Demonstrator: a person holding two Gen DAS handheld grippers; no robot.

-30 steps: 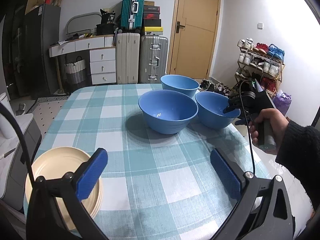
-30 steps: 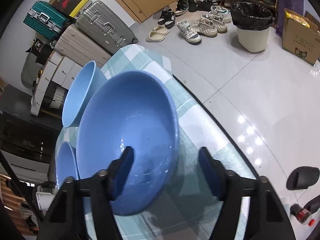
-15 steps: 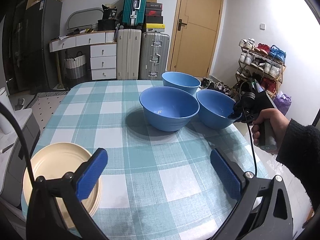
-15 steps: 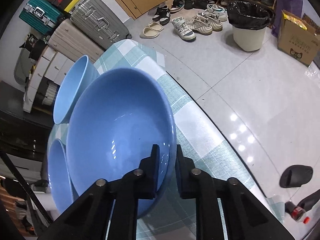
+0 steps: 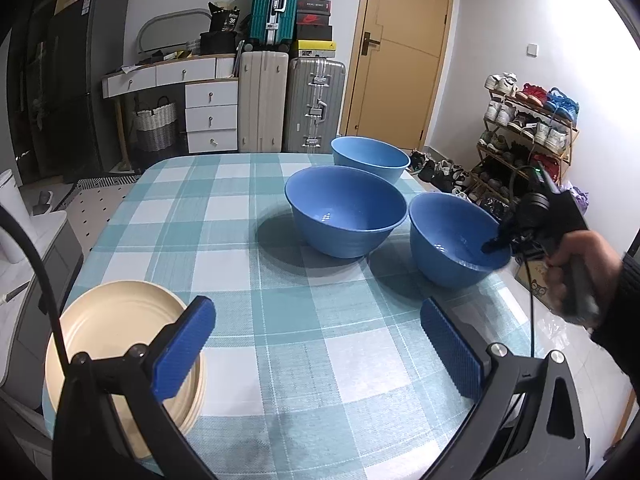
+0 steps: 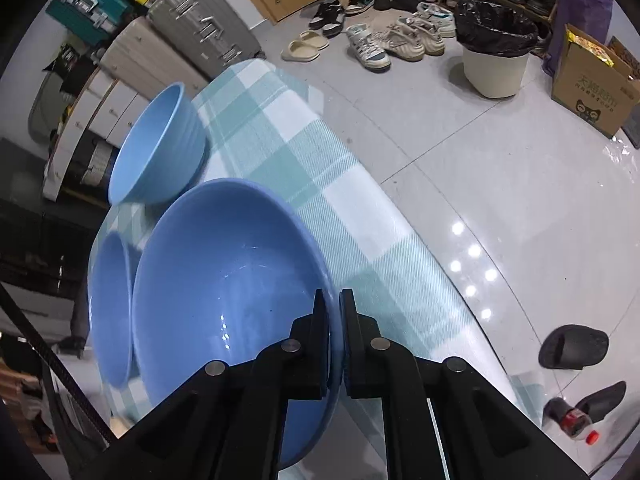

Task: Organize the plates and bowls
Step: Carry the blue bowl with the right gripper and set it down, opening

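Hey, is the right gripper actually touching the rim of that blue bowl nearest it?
Touching. The right wrist view shows the right gripper shut on the near bowl, one pad on each side of its rim.

A lived-in home: stacked suitcases (image 5: 316, 108), a shoe rack (image 5: 524, 128) and a checked-cloth table (image 5: 224, 216).

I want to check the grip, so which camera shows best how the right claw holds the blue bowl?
The right wrist view: the right claw is shut on the blue bowl, its rim pinched between the pads. The left wrist view shows the same bowl from afar, the claw at its far rim.
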